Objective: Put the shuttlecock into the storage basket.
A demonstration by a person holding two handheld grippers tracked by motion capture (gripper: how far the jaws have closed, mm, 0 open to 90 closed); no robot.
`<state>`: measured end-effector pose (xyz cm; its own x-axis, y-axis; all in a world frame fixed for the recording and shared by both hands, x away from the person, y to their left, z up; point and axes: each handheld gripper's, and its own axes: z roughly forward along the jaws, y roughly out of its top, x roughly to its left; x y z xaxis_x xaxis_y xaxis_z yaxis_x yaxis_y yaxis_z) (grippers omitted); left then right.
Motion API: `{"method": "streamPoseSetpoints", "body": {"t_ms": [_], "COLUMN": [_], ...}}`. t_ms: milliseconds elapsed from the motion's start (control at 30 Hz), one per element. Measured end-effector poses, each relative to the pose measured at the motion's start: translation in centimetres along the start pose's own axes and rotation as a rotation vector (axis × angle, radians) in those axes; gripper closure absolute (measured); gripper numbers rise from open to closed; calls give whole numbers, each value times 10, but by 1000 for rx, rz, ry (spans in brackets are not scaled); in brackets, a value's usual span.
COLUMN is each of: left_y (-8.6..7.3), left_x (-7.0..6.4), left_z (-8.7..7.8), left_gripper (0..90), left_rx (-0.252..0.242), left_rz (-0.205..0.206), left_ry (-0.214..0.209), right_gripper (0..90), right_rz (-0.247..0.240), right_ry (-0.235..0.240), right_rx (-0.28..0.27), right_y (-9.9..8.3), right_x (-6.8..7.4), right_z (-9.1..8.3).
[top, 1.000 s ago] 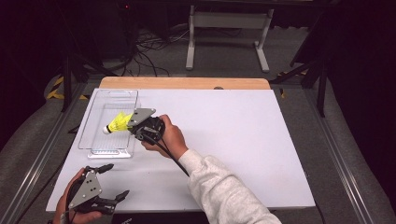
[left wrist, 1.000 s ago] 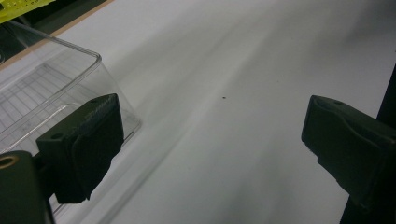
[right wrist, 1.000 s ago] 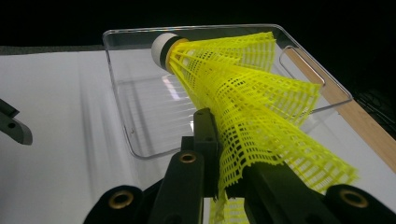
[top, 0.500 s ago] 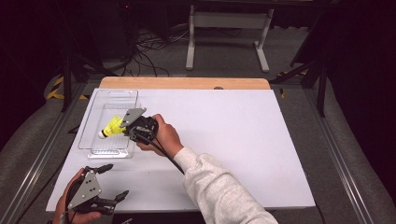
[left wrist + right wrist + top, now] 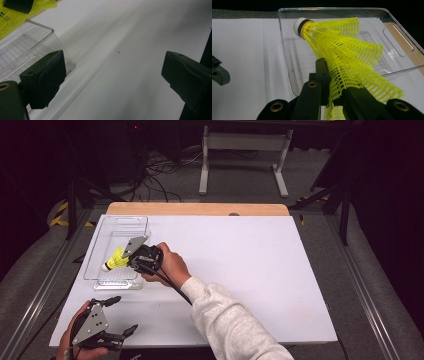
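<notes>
Above clear tray (image 5: 116, 227): right tool (image 5: 131, 261), unlabelled shuttlecock (image 5: 117, 260)

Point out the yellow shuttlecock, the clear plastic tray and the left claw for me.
yellow shuttlecock (image 5: 342, 47): right gripper view, on its mesh skirt.
clear plastic tray (image 5: 102, 235): high view, on its left wall.
left claw (image 5: 123, 316): high view, midway between its open fingertips.

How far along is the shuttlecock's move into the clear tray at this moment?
Done: the right gripper has the yellow shuttlecock pinched by its skirt and carried over the clear tray. In hand: holding it above the tray, cork end pointing forward. Left: lowering and letting go. The left gripper rests open at the table's near edge.
</notes>
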<state>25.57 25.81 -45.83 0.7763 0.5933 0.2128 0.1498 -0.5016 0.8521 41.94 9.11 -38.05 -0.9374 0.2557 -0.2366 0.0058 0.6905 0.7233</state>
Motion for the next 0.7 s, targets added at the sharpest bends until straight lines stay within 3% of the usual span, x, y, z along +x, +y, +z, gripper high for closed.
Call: {"method": "streamPoseSetpoints", "body": {"t_ms": [700], "left_y": [0], "left_x": [0], "left_z": [-1], "left_gripper": [68], "left_rx": [-6], "left_rz": [-1], "left_ry": [-1], "right_gripper": [874], "right_rz": [-19], "right_ry": [43], "right_rx": [40], "right_y": [14], "right_x": [3], "right_z": [28]}}
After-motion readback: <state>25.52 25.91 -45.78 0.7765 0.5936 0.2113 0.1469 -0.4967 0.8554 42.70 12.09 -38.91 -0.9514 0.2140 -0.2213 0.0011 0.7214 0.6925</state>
